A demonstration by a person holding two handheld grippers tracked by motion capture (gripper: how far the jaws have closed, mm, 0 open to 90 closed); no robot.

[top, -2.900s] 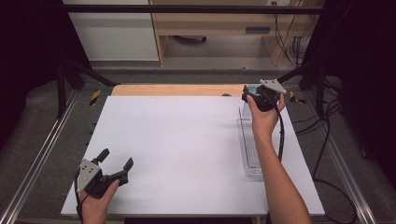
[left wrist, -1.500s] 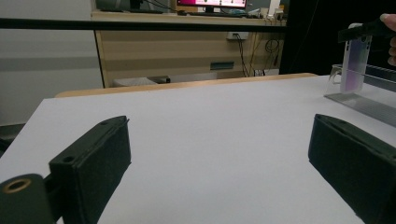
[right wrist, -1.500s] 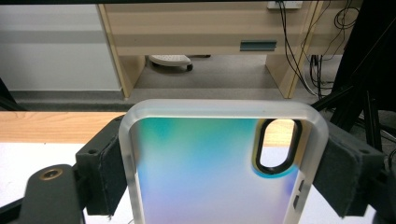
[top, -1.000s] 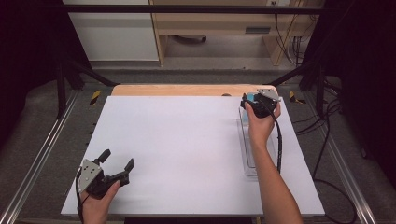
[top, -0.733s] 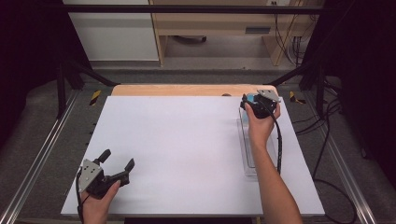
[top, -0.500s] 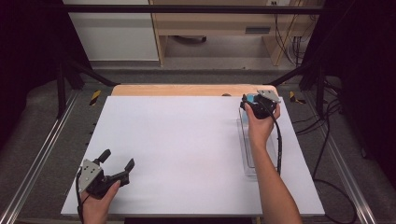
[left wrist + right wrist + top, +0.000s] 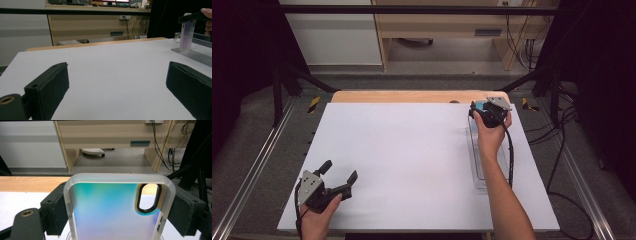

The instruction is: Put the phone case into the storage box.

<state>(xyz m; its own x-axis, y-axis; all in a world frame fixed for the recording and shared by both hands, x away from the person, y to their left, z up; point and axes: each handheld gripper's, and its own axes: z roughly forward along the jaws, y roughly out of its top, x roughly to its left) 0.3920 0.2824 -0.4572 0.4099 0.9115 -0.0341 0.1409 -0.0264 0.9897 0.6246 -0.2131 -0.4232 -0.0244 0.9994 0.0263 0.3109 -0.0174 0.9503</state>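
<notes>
A phone case with a frosted rim, an iridescent blue-pink back and an oval camera hole stands upright between my right gripper's pads, which are shut on its two long edges. From above, the right gripper holds the case at the far end of a clear plastic rack on the right of the white board. The left gripper view shows the same case over the rack. My left gripper rests at the near left, jaws open and nothing between them.
The white board covers the table, with a wooden strip along its far edge. Metal rails run along both sides, and cables lie on the floor at the right. A cabinet and desk stand beyond.
Since the earliest frame the right gripper with the case has shifted slightly toward the rack's far end. Over the last second nothing has moved. The left gripper stays put.
</notes>
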